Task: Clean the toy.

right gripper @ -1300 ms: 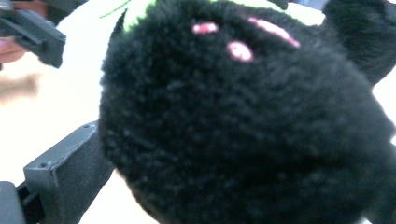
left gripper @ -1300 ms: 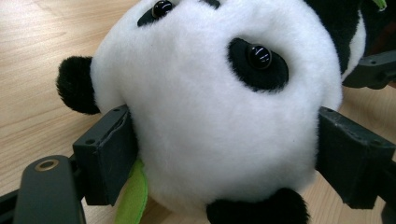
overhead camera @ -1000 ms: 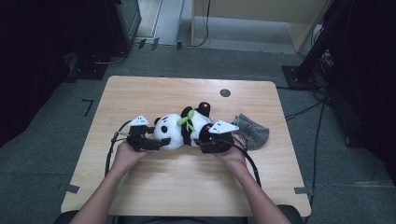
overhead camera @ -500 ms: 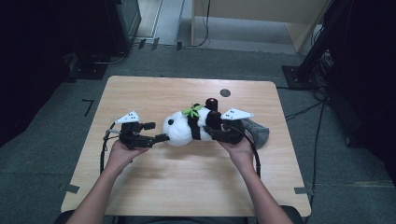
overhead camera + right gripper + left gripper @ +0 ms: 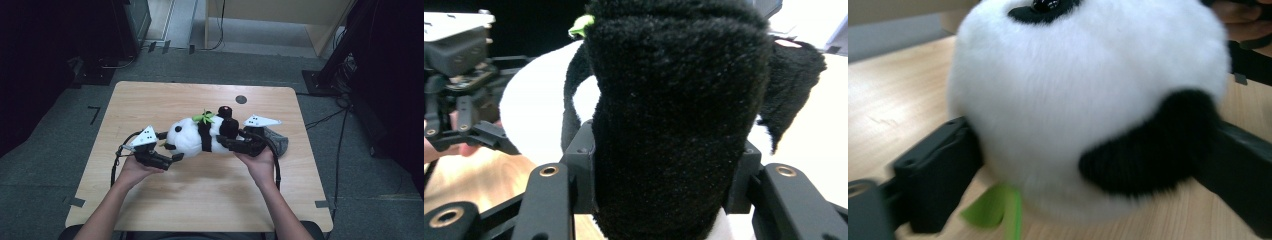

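A black-and-white panda plush (image 5: 192, 137) with a green leaf (image 5: 204, 117) lies on its side at the middle of the wooden table (image 5: 150, 100). My right gripper (image 5: 226, 143) is shut on one black leg (image 5: 674, 100) of the panda, whose pile bulges between the pads (image 5: 585, 165). My left gripper (image 5: 169, 147) is open. Its jaws have just been opening and now stand either side of the panda's white head (image 5: 1073, 90). In the right gripper view, the left gripper (image 5: 459, 80) shows at the far side of the plush.
A crumpled grey cloth (image 5: 276, 140) lies on the table just right of my right hand. A small dark round hole (image 5: 241, 99) sits near the table's far edge. Dark stands and cables line the floor around the table.
The right gripper has closed on the panda's leg and raised that end a little. The left gripper's jaws have spread wider around the head.
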